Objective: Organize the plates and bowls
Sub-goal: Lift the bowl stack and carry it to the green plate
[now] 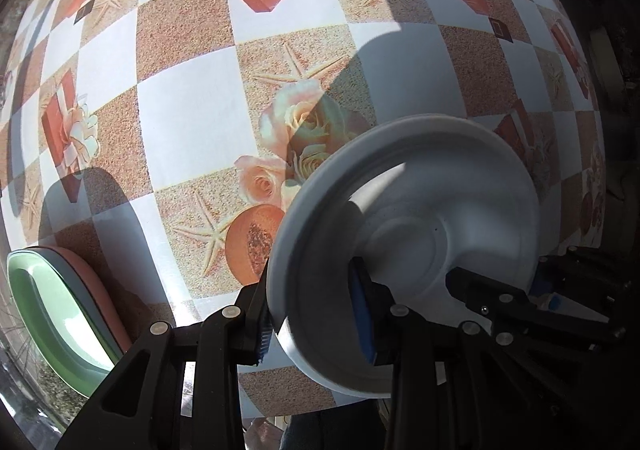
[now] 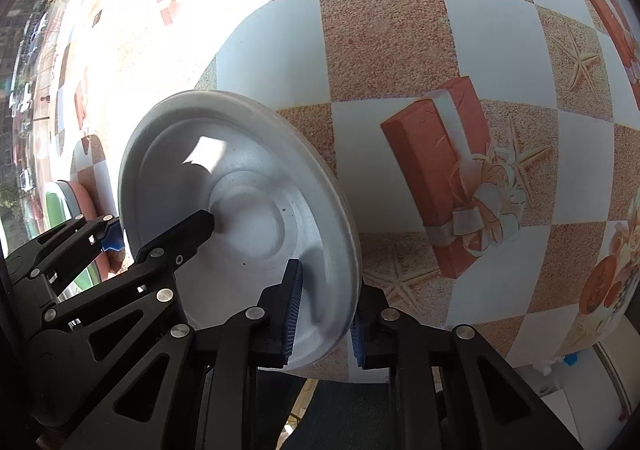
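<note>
white bowl [image 1: 404, 206] carried above the tablecloth [image 1: 192, 118], rim pinched on opposite sides: left gripper [image 1: 316, 324] and right gripper [image 2: 322, 316] each clamped tight on it. green plate [image 1: 52, 310] already lies on a pink plate [image 1: 102, 290] at the table's left edge, apparently the stack begun. judged partway: bowl not yet set down; other dishes, if any, out of view.

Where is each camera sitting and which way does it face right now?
Left wrist: on the left gripper, facing down at the checkered tablecloth; its jaws clamp the white bowl; right gripper at right.
Right wrist: on the right gripper, angled down at the table; left gripper alongside.
Shared: bowl, cloth, green and orange plates.
</note>
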Tool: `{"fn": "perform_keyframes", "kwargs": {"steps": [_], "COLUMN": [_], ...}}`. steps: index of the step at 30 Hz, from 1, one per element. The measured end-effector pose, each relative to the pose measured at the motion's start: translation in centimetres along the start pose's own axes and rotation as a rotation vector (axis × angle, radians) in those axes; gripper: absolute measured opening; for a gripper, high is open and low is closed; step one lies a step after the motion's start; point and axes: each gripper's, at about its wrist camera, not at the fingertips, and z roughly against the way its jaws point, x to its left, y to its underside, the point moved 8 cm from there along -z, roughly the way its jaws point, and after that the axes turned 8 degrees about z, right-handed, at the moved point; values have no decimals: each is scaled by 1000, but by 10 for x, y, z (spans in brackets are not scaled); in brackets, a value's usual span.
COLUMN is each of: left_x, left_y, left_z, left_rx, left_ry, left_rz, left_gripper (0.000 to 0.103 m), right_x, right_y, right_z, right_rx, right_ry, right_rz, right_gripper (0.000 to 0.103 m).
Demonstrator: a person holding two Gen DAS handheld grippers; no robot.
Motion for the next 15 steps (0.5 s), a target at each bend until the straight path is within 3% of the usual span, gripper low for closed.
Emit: {"fn": "perform_keyframes", "kwargs": {"steps": [8, 15], "left_x": [36, 72], "left_y": [19, 33], "left_z": [20, 42], "left_rx": [-44, -93], "left_ry": [-9, -12], "left_rz": [23, 63], "left_gripper": [37, 37], "right_x": [62, 98], "right_y": [3, -13], "right_z": [-32, -24], "right_rx": [14, -17], "right_ry": [15, 31], "right_rz": [65, 118], "right_gripper": [24, 24]}}
